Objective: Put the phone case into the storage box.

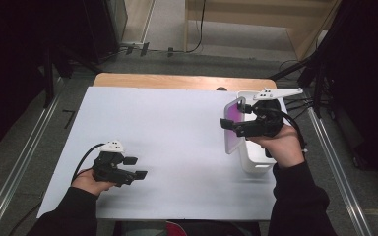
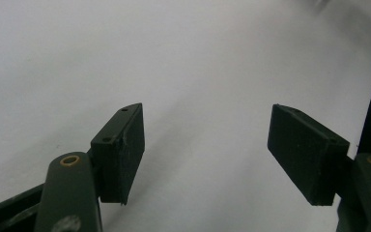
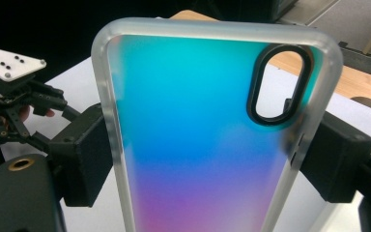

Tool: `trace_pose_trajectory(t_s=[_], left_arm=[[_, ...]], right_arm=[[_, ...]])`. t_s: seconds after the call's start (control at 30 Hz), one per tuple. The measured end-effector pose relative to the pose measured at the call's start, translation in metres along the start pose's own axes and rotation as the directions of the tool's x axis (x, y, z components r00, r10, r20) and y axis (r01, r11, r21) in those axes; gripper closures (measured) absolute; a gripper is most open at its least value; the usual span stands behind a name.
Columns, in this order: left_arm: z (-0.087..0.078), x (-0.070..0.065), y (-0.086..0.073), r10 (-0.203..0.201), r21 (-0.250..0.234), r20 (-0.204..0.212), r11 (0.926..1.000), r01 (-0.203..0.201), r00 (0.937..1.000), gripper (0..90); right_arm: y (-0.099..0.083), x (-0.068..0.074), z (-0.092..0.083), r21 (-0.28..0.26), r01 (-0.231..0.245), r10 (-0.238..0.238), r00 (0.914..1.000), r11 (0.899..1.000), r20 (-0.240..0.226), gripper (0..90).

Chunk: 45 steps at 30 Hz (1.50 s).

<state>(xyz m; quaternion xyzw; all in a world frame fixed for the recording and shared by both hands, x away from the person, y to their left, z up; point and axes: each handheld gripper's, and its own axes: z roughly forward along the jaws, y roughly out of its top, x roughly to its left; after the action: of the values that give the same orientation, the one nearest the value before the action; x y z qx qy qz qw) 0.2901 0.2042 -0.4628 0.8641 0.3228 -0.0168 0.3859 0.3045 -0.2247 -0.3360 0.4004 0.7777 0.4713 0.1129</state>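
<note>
Two grippers are working over a white rectangular board [image 1: 167, 147] that's lying on a wooden table [image 1: 177, 80]. All the action is at the right gripper [image 1: 232, 124], which is gripping a translucent frosted phone case with a blue-to-purple gradient back [image 3: 193, 140], jaws squeezing its two long frosted edges. In the right gripper view the case is sitting dead centre between the black pads [image 3: 84, 159], one on each side, with its long axis running up and away from the gripper and the black-rimmed oval camera cutout [image 3: 280, 84] riding at the far end. From the high view the phone case [image 1: 234, 126] is standing up off the board, its coloured face turned toward the left gripper's side and its long axis running near-to-far. It's hanging just off the jaw side of a white rectangular plastic box [image 1: 256, 157], which is sitting under the right hand [image 1: 278, 145].

The left gripper [image 1: 134, 167] is well apart from the case, hovering low over bare board, held in the left hand [image 1: 91, 183]. Its jaws are spread wide with nothing between them, just white board showing in the left gripper view.
</note>
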Motion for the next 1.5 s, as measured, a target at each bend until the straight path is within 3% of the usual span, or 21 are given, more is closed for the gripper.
trace_pose_trajectory(t_s=[0.3,0.73,0.97,1.1,1.3,1.5], left_arm=[[0.000,0.000,0.000,-0.002,0.002,0.001,1.0000,0.002,1.0000,29.0],[-0.001,0.000,0.000,-0.005,-0.006,0.000,1.0000,0.005,1.0000,29.0],[0.000,0.000,0.000,-0.004,-0.006,0.004,1.0000,0.004,1.0000,29.0],[0.000,0.000,0.000,-0.005,-0.006,0.005,1.0000,0.005,1.0000,29.0],[0.000,0.000,0.000,-0.006,-0.001,0.006,1.0000,0.006,1.0000,29.0],[0.000,0.000,0.000,-0.009,-0.001,0.007,1.0000,0.009,0.9999,29.0]], right_arm=[[-0.002,-0.013,-0.011,-0.013,-0.019,0.019,0.9997,1.000,0.018,14.7],[-0.008,-0.036,-0.030,-0.041,-0.076,0.079,0.9937,0.996,0.079,14.7],[-0.011,-0.045,-0.032,-0.054,-0.095,0.101,0.9854,0.994,0.137,14.7],[-0.012,-0.050,-0.031,-0.065,-0.121,0.130,0.9774,0.991,0.166,14.7],[-0.012,-0.056,-0.027,-0.087,-0.122,0.139,0.9636,0.989,0.228,14.8],[-0.011,-0.064,-0.023,-0.101,-0.137,0.159,0.9534,0.985,0.256,14.8]])
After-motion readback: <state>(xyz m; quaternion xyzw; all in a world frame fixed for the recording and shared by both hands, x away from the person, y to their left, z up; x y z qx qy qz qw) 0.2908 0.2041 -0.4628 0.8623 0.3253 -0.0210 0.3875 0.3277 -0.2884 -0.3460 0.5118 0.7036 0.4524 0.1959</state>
